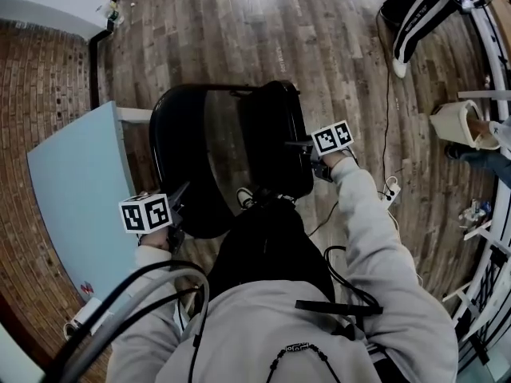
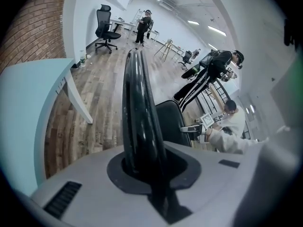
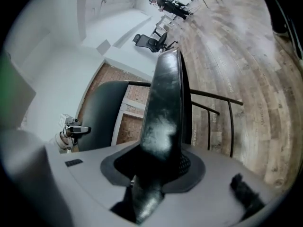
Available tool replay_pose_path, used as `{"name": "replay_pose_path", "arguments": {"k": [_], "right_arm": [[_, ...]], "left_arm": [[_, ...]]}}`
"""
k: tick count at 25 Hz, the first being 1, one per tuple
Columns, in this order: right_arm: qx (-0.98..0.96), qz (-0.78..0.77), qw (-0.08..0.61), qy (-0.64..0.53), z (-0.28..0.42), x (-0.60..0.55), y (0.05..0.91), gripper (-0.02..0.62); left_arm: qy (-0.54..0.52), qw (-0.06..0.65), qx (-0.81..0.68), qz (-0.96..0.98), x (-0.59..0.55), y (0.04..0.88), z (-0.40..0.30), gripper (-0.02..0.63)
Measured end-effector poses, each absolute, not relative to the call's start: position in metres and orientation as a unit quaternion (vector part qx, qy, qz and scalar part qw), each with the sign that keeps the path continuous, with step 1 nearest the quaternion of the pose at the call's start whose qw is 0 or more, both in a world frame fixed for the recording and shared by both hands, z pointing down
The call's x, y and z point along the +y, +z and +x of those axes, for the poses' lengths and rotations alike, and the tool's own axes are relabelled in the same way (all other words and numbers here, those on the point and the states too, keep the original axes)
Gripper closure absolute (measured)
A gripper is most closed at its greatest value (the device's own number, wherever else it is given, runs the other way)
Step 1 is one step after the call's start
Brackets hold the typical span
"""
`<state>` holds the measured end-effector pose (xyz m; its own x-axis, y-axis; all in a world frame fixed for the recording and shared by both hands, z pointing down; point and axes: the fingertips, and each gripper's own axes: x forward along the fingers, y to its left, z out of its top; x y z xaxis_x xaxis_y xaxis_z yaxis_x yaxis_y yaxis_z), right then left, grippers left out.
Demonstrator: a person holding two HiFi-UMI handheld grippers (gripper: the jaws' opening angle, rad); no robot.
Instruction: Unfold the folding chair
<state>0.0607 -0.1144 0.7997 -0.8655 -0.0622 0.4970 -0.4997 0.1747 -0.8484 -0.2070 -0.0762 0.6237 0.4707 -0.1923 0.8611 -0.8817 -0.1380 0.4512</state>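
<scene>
The black folding chair (image 1: pixel 227 154) stands on the wood floor in front of me, its two padded panels spread apart in a V. My left gripper (image 1: pixel 180 202) is shut on the rim of the rounded left panel (image 2: pixel 139 112), which runs straight up between the jaws in the left gripper view. My right gripper (image 1: pixel 299 144) is shut on the edge of the right panel (image 3: pixel 165 108). Thin black frame tubes (image 3: pixel 213 105) show beyond that panel. Each gripper view shows the other gripper across the chair. The chair's legs are hidden under the panels.
A light blue table (image 1: pixel 76 182) with white legs stands close on the left, beside a brick wall. A person in striped trousers (image 1: pixel 423 10) is at the far right, with a seated person (image 1: pixel 479 138), white stands and a floor cable (image 1: pixel 387 182). An office chair (image 2: pixel 105 30) stands far off.
</scene>
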Motion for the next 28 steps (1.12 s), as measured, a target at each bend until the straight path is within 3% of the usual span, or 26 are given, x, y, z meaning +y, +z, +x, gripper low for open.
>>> {"name": "replay_pose_path", "arguments": {"k": [15,28], "right_arm": [[-0.750,0.138,0.111,0.637,0.143,-0.115,0.839,0.459],[-0.747,0.066,0.003,0.662,0.214,-0.112,0.883,0.462]], "left_arm": [[0.305,0.536,-0.375,0.692,-0.078,0.654,-0.196,0.548],[0.269,0.557,-0.342,0.707,-0.085,0.690,-0.188,0.548]]}}
